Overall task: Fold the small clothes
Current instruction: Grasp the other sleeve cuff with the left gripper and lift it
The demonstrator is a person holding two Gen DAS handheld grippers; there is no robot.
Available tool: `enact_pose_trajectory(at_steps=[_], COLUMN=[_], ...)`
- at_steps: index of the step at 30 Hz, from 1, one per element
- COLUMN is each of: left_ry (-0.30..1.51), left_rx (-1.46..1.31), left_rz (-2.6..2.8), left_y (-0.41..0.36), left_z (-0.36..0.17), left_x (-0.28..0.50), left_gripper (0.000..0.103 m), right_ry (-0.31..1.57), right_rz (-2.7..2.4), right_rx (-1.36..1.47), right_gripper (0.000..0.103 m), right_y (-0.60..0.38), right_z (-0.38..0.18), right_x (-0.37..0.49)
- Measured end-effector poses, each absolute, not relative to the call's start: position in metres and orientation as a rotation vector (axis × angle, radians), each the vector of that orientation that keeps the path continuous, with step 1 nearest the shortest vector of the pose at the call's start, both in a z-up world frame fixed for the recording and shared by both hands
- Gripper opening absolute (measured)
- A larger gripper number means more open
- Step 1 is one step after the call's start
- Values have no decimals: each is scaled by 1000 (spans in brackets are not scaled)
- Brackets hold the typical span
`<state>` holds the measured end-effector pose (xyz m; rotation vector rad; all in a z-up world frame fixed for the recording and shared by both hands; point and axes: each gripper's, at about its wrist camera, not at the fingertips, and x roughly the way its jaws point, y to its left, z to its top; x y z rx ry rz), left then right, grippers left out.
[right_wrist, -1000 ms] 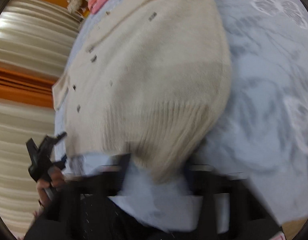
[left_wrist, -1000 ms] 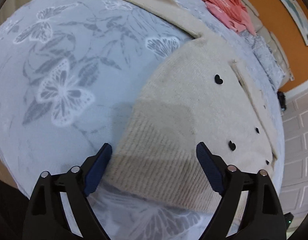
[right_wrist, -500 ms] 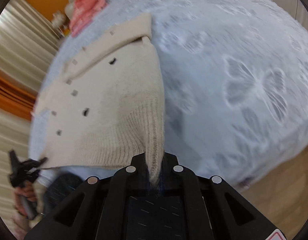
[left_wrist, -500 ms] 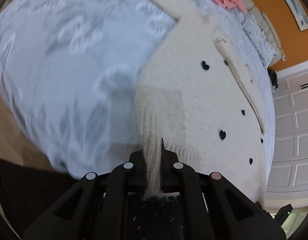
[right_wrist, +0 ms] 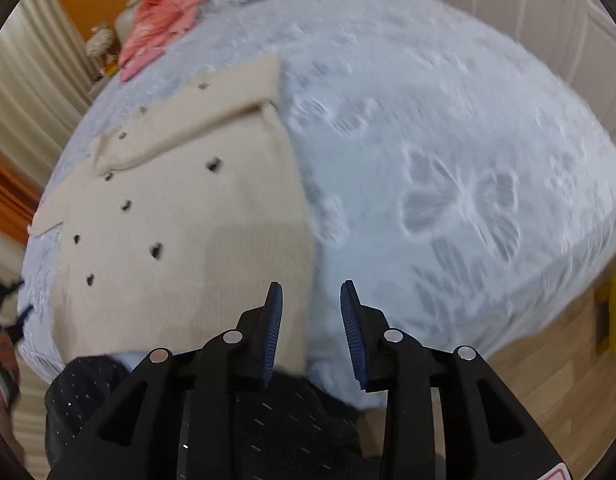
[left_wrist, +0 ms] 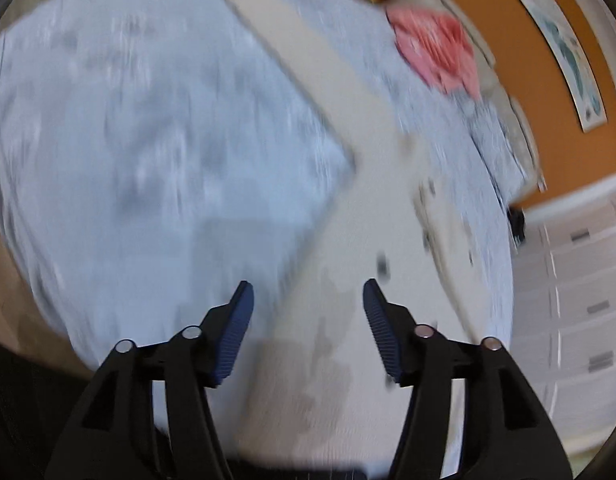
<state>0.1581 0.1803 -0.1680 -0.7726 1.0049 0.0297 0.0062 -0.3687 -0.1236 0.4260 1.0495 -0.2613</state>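
Both claws, clamped on the cream cardigan (right_wrist: 180,240) hem 0.5 s ago, now gape empty: left claw (left_wrist: 306,300), right claw (right_wrist: 311,300), above the bed (right_wrist: 447,140).

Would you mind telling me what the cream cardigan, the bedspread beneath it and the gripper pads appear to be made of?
The cream cardigan looks like a soft, matte knit, probably wool or acrylic, judging by its fuzzy surface. The bedspread seems a thin woven fabric, pale blue with a printed grey butterfly pattern. The right gripper has fingers of black matte plastic, and its pads look like blue ridged rubber, though that is uncertain.
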Motion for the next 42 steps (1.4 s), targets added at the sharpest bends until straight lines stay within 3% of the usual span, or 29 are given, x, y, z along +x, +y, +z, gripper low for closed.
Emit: enact_pose_trajectory(at_steps=[5, 11, 17, 20, 22, 23, 24, 33, 42], left_ry=[887, 786, 819, 761, 765, 775, 787, 562, 509], left_rx=[-865, -1050, -967, -870, -778, -752, -748, -779, -669], left_rz=[193, 423, 563, 589, 577, 520, 506, 466, 424], left_y=[239, 318, 346, 342, 334, 332, 331, 317, 274], left_z=[-164, -194, -226, -226, -222, -221, -222, -135, -64], left_x=[249, 348, 417, 430, 438, 442, 444, 393, 370], left_gripper=[67, 67, 67, 76, 52, 16, 9, 8, 8], right_ry=[991, 1069, 1181, 1247, 1268, 1277, 1281, 1253, 1217], right_rz=[-145, 24, 28, 2, -6, -6, -9, 0, 34], right_rx=[306, 234, 239, 259, 272, 286, 299, 430, 610], right_gripper=[43, 43, 45, 45, 45, 45, 45, 45, 45], right_y=[-324, -268, -262, -264, -264, -265, -267, -287, -312], right_z=[-121, -144, -167, -181, -187, -189, -191, -192, -197], right_x=[37, 73, 89, 92, 92, 92, 92, 79, 66])
